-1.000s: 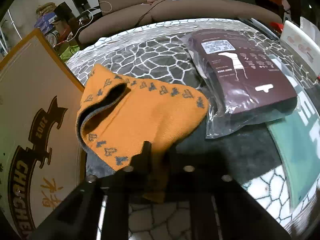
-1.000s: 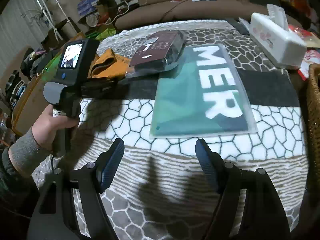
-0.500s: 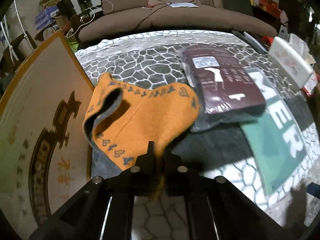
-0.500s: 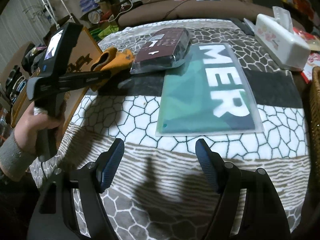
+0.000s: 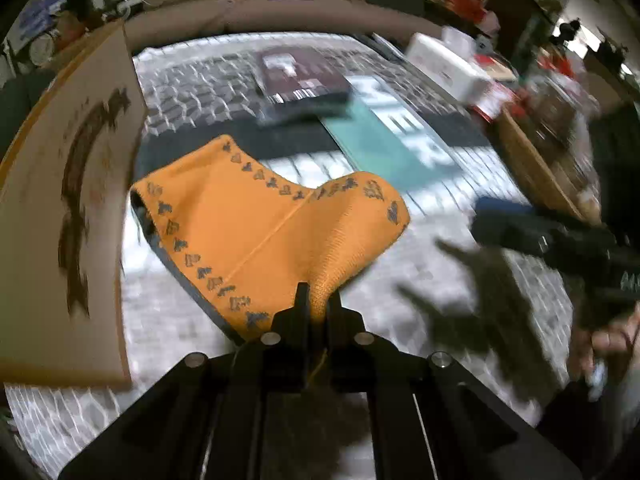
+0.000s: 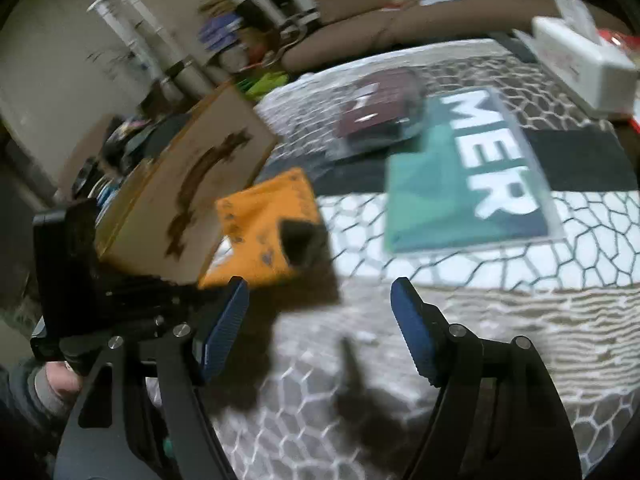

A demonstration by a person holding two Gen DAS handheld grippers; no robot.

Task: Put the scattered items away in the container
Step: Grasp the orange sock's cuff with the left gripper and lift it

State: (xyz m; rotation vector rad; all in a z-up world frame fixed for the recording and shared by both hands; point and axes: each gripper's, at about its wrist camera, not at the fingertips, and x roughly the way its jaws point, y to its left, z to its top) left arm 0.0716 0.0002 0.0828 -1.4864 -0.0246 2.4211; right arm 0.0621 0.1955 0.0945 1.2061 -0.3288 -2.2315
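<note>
My left gripper is shut on an orange knitted hat with a grey pattern band and holds it lifted above the table. The hat also shows in the right wrist view, hanging in the air beside the cardboard box. My right gripper is open and empty over the front of the table. A dark red sock pack and a green packet with white letters lie flat on the patterned tablecloth. The box stands at the left in the left wrist view.
A white tissue box sits at the far right of the table. A wicker basket rim is at the right edge. A brown sofa runs behind the table. Clutter and a rack stand at the left.
My left gripper has lifted the orange hat off the table and carried it toward me and to the right, away from the sock pack. Both views are motion-blurred. The right gripper stays open.
</note>
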